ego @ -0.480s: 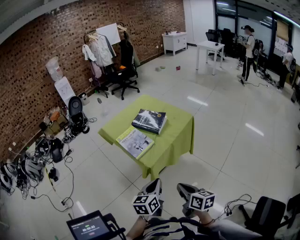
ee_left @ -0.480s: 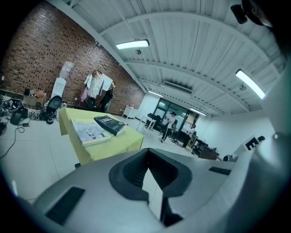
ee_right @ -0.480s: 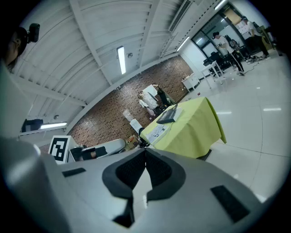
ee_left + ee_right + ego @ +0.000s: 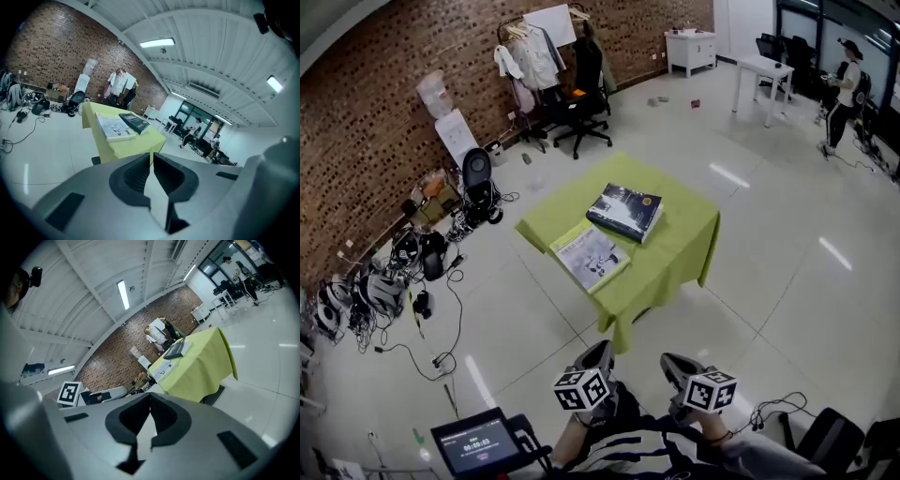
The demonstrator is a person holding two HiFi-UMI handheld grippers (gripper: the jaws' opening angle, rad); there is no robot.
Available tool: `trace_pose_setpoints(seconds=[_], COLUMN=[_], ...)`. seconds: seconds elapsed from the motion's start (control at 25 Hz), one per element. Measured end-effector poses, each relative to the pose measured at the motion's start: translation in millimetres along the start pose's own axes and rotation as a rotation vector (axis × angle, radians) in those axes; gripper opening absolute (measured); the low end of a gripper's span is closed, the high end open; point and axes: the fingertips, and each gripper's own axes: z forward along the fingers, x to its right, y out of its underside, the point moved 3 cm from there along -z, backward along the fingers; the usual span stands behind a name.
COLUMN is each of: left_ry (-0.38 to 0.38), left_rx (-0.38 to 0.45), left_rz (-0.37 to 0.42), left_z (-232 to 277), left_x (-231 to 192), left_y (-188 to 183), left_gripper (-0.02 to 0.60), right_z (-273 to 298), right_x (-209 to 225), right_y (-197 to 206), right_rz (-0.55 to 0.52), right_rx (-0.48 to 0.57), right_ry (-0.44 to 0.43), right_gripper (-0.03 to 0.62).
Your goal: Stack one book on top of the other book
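Your left gripper (image 4: 599, 357) and right gripper (image 4: 674, 366) are clenched empty, well short of the surface (image 4: 680, 251); ahead, the light book (image 4: 591, 256) lies nearer, the dark book (image 4: 625, 211) just beyond it.

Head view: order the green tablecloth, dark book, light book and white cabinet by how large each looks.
1. green tablecloth, largest.
2. dark book and light book: about alike, unranked.
3. white cabinet, smallest, but farthest from the camera.
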Motion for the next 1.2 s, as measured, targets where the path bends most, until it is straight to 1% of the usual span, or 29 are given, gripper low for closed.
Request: trace_pose_setpoints(seconds=[0.08,0.2,0.36,0.48,0.68,0.76,1.0,1.08,1.2], left_ry=[-0.039,-0.091,-0.122,-0.138,-0.146,-0.156,-0.209,-0.191,-0.124], left_rx=[0.002,-0.021,-0.074,-0.109,-0.154,-0.184,-0.278,-0.294,-0.28], left_rz=[-0.024,-0.056,-0.095,-0.129,-0.197,-0.218,-0.32,-0.366,-0.462], left_z=[2.2,23.5,64.8,100.2,157.6,179.4,224.5,232.7,235.5], left_x=[-13.2,-42.8,-89.7,-123.8,-169.9,-188.1,-241.7,-248.8,-245.5], left_y=[-5.2,-7.5,-13.0,-28.1,-58.6,-61.9,-59.8,-61.6,-55.6], left_gripper=[0.021,0.065,0.131,0.181,0.183,0.183,0.183,0.184,0.184], right_z=[7.0,30.7,71.9,105.2,163.0,184.0,233.4,243.7,242.1], right_x=[2.0,17.3,40.6,51.5,60.0,63.7,74.4,77.2,81.1], right_y=[-0.7,-8.6,-27.1,-52.3,-108.4,-125.4,-170.3,-180.3,-179.2], right_rz=[0.01,0.021,0.034,0.017,0.004,-0.006,-0.011,-0.009,-0.005], right_rx=[-0.018,-0.039,-0.048,-0.062,-0.058,-0.06,-0.041,-0.043,-0.045], right_ry=[-0.006,-0.01,-0.008,0.006,0.017,0.022,0.041,0.059,0.083], right_gripper=[-0.005,-0.005,-0.005,-0.005,-0.005,-0.005,-0.005,-0.005,-0.005])
